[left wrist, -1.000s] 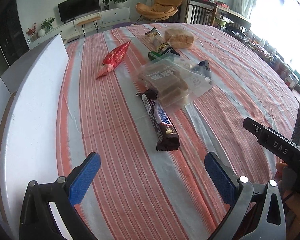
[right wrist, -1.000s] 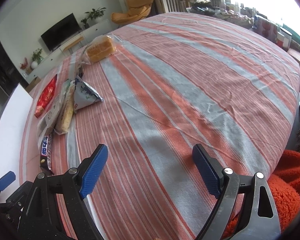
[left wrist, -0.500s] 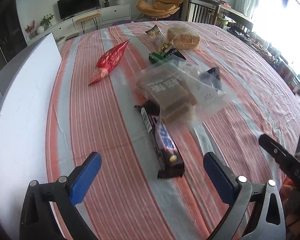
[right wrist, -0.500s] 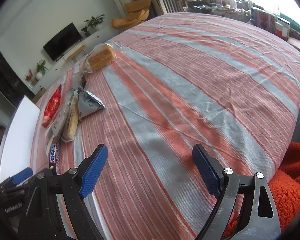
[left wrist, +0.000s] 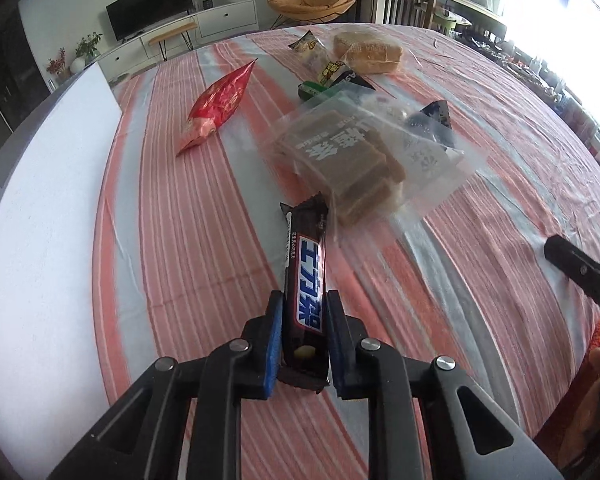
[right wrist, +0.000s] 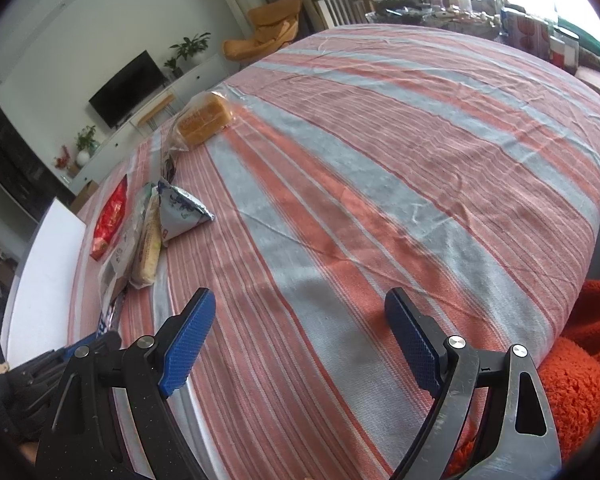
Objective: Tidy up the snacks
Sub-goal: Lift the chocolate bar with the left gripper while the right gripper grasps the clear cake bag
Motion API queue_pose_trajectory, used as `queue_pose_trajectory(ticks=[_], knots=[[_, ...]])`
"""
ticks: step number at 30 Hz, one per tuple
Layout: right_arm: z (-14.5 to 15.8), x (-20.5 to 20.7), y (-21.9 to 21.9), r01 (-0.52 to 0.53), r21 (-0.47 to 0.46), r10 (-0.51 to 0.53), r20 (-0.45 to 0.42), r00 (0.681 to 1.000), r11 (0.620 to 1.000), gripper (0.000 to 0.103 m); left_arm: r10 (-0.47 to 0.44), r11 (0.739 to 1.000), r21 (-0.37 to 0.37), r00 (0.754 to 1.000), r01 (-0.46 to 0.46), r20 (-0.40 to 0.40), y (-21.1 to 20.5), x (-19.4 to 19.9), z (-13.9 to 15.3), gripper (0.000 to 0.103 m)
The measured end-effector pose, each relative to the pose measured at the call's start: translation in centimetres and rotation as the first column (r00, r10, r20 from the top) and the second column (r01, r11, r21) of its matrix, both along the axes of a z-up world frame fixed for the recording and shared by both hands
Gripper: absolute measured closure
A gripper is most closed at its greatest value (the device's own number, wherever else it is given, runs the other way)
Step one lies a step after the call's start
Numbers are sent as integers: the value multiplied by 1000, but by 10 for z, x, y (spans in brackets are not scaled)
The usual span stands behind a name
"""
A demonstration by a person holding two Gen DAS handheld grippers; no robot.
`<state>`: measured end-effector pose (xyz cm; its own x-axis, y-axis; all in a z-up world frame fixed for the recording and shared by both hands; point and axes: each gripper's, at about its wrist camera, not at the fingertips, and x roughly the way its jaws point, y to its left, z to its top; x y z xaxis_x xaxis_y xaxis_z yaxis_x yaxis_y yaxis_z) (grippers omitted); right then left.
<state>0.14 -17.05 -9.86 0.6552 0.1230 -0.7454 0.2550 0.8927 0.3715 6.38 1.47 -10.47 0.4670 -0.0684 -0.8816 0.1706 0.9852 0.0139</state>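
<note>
A dark brown chocolate bar (left wrist: 306,256) lies lengthwise on the striped tablecloth (left wrist: 172,208). My left gripper (left wrist: 304,298) has its jaws closing on the bar's near end, and the blue pads touch both of its sides. The bar's far end rests against a clear bag of brown cakes (left wrist: 340,160). A red snack bag (left wrist: 218,108) lies further left, and a bagged bread loaf (left wrist: 368,50) sits at the far side. My right gripper (right wrist: 300,300) hovers open over bare cloth with nothing between its fingers.
A white board (left wrist: 40,240) runs along the table's left edge. A dark triangular pack (left wrist: 434,120), a green pack (left wrist: 312,90) and a small snack pack (left wrist: 312,46) lie near the cakes. An orange fuzzy sleeve (right wrist: 572,380) is at the right.
The left gripper came forward and down onto the chocolate bar, and its wide-open jaws closed around the bar's near end. The right gripper stayed open and in place.
</note>
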Motion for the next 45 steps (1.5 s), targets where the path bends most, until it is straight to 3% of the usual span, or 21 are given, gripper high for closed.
queue_pose_trajectory(ticks=[4,6,8,11,13,14,15,17,19,23,26,29,31,32,33,37,40,42,45], knots=[[0,-1,-2,8,15,-8,7,1000,1000,14,2,1000,31,1000,-3,5,8,-20,0,82],[0,0,0,5,2,-5,3,1000,1000,14,-3,998,59,1000,2,19,7,-22,-2,73],[0,1,1,2,-8,-2,0,1000,1000,14,10,998,66,999,-13,35,6,-20,-2,51],[0,0,1,0,-7,0,1,1000,1000,14,22,999,47,998,-25,55,7,-16,-3,47],[0,-1,0,2,2,-2,4,1000,1000,14,22,999,45,998,-25,62,7,-14,-3,53],[1,-2,-1,7,17,-7,8,1000,1000,15,17,999,32,998,-19,63,7,-13,-2,78],[6,-6,-4,14,39,-15,33,999,999,15,11,1000,23,998,-12,59,6,-13,-2,86],[30,-7,3,-8,7,7,136,991,1000,14,13,999,33,997,-15,71,5,-16,-2,86],[57,14,26,-152,-77,165,195,967,985,14,29,1000,7,997,-30,72,9,-23,-2,86],[74,89,81,-428,-96,433,39,900,899,15,73,995,-75,996,-69,54,24,-42,6,86],[61,127,146,-549,-216,541,-102,835,807,15,76,993,-96,994,-69,73,30,-59,19,86],[21,144,201,-639,-331,560,-310,769,694,15,76,990,-122,994,-67,74,35,-73,30,86],[10,140,219,-646,-429,548,-344,763,631,15,65,990,-133,996,-55,69,36,-81,34,86],[9,137,220,-643,-438,545,-342,765,628,22,59,989,-137,996,-49,69,37,-85,36,86],[10,136,217,-635,-431,541,-334,772,641,48,54,989,-139,996,-44,71,37,-88,38,86],[19,131,180,-622,-309,544,-306,781,719,49,42,988,-152,996,-28,85,40,-98,44,86],[41,116,138,-589,-92,566,-188,802,803,50,41,982,-189,994,-21,97,44,-102,52,86],[55,100,111,-564,-8,559,-115,821,826,50,42,976,-215,992,-15,120,46,-105,62,86],[58,83,84,-525,94,532,-86,842,846,49,53,965,-263,988,-13,146,51,-109,79,86]])
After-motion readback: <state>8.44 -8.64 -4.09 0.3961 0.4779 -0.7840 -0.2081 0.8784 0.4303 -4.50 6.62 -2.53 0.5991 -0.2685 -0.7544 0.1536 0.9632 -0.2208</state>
